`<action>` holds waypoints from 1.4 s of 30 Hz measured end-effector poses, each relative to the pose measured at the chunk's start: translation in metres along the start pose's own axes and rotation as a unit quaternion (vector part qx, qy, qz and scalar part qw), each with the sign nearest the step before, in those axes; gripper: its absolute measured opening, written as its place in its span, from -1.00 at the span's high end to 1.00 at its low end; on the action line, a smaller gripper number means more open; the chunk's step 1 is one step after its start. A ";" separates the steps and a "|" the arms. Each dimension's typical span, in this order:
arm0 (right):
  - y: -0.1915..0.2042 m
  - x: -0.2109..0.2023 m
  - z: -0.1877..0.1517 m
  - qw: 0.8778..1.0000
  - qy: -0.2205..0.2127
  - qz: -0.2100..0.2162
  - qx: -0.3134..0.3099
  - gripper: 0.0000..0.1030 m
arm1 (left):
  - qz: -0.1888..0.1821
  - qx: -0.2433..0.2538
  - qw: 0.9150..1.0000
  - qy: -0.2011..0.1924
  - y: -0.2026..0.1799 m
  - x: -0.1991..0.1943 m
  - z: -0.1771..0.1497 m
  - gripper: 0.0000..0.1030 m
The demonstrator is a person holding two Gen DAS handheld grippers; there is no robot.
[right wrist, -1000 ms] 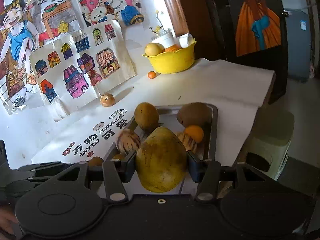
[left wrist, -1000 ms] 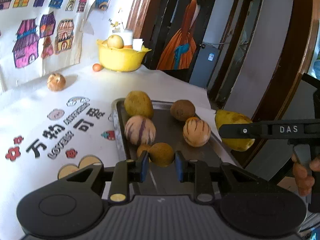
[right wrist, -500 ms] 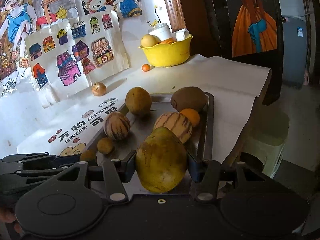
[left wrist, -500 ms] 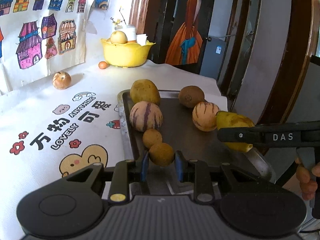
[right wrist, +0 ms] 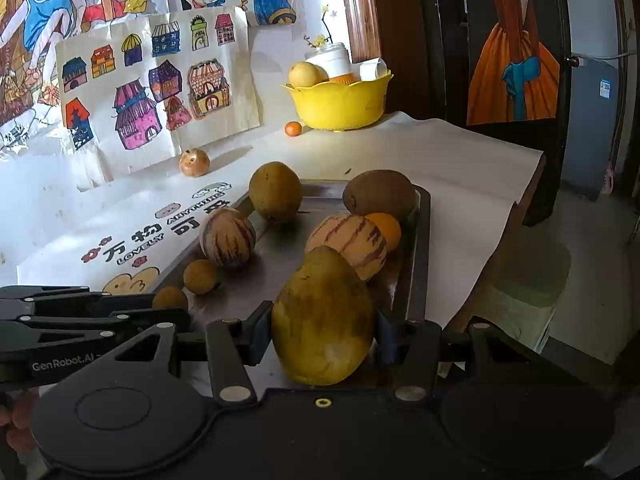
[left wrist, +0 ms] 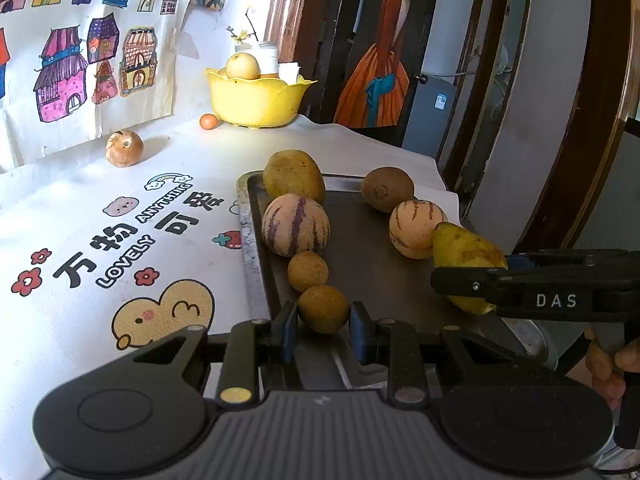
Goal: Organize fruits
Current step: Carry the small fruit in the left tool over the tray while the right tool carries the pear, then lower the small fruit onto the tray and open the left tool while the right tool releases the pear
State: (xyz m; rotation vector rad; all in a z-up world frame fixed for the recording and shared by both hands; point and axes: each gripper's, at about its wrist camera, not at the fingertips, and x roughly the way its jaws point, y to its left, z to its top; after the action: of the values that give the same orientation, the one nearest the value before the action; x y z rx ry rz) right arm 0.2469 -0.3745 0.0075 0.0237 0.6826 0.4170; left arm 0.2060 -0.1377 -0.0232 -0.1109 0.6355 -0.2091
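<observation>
A dark metal tray [left wrist: 370,248] [right wrist: 422,240] holds several fruits: a brown pear [left wrist: 294,176], two striped melons [left wrist: 295,230] [left wrist: 416,229], a kiwi [left wrist: 387,189] and a small brown fruit [left wrist: 308,271]. My left gripper [left wrist: 323,322] is shut on a small round brown fruit [left wrist: 323,309] [right wrist: 170,298] at the tray's near left edge. My right gripper [right wrist: 323,334] is shut on a large yellow-green mango [right wrist: 322,320] [left wrist: 464,258] low over the tray's near right part. An orange [right wrist: 386,230] lies behind the right melon.
A yellow bowl [left wrist: 256,98] [right wrist: 340,102] with fruit and a white jar stands at the table's far end. A small orange [left wrist: 208,121] and a brown onion-like fruit [left wrist: 124,148] lie on the white printed cloth [left wrist: 120,240]. Table edge is right of the tray.
Both grippers have pulled back toward the tray's near end while holding their fruit. The mango has come lower and closer to the tray's near right part.
</observation>
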 end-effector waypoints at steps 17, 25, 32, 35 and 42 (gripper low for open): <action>-0.001 -0.005 0.001 1.000 -0.002 0.002 0.014 -0.07 | -0.018 -0.032 0.999 -0.003 0.005 -0.010 -0.001 0.34; 0.003 -0.026 0.006 1.000 -0.025 -0.010 0.007 -0.10 | -0.023 -0.055 0.998 -0.017 0.011 -0.028 -0.001 -0.04; 0.006 -0.055 0.003 0.999 -0.040 -0.021 0.016 -0.25 | -0.015 -0.062 0.997 -0.036 0.017 -0.050 0.005 -0.29; 0.009 -0.072 0.002 0.999 -0.041 -0.023 0.014 -0.39 | -0.005 -0.065 0.997 -0.051 0.019 -0.063 0.006 -0.71; 0.028 -0.114 -0.005 0.999 -0.043 -0.025 -0.014 -0.81 | 0.006 -0.084 0.994 -0.074 0.023 -0.094 0.005 -0.99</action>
State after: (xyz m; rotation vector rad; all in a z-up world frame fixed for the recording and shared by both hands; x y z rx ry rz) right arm 0.1540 -0.3929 0.0777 -0.0013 0.5905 0.3755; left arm 0.1393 -0.0933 0.0311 -0.2814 0.5061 -0.1336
